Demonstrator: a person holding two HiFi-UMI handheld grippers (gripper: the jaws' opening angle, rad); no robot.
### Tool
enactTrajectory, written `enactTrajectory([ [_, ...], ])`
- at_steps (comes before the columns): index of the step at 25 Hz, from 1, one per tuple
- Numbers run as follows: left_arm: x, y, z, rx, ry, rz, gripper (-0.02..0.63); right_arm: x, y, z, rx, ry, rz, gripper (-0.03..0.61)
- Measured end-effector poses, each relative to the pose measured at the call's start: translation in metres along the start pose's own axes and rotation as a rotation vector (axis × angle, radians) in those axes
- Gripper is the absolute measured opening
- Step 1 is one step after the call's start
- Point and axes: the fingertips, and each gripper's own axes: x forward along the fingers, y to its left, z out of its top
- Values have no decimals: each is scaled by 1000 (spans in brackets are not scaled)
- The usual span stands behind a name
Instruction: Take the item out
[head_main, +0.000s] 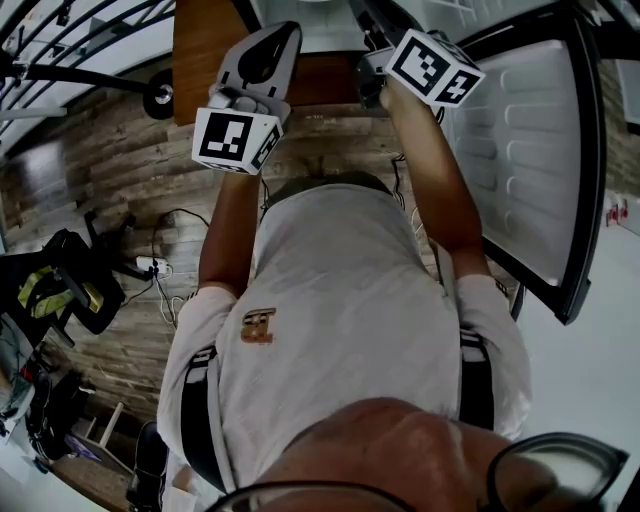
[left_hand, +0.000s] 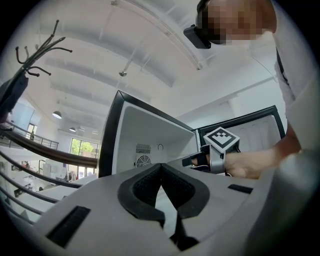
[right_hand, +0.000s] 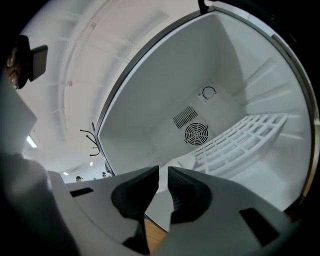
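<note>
A small white fridge (right_hand: 165, 90) stands open. Its door (head_main: 530, 170) is swung out to the right, and the inside of the door is white with ridges. A person in a pale shirt (head_main: 340, 320) stands in front of the fridge on a wood floor (head_main: 110, 170), holding both arms out toward it.

The left claw (left_hand: 160, 167) is held up on the left, in front of the fridge. Its two black pads are pressed together at the tips. Nothing is between them.

The right claw (right_hand: 163, 172) points into the fridge from the open front. Its pads are as good as together, with just a thin slit between them. Nothing is between them either.

Inside the fridge, a white shelf (right_hand: 235, 140) made of bars runs along the right side. On the far wall there is a round fan (right_hand: 196, 134), and a little grille (right_hand: 185, 116) sits just above it.

The item (right_hand: 184, 160) is a small white lump. It sits deep in the fridge, just beside the left end of the shelf and below the fan. I cannot tell what it is. Neither claw touches it.
</note>
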Motion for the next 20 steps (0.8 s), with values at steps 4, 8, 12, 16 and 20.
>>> enactTrajectory([
  [4, 0, -1, -7, -6, 11, 5, 18, 2, -3, -4, 89, -1, 11, 144],
  [8, -2, 0, -12, -12, 21, 4, 18, 3, -2, -7, 204, -11, 12, 158],
  [12, -5, 2, -15, -14, 31, 8, 18, 5, -4, -9, 347, -32, 4, 158],
  [16, -8, 4, -18, -22, 32, 12, 18, 8, -6, -15, 477, -44, 7, 167],
  [20, -11, 8, -18, -28, 32, 14, 18, 14, -6, -24, 593, -41, 19, 173],
])
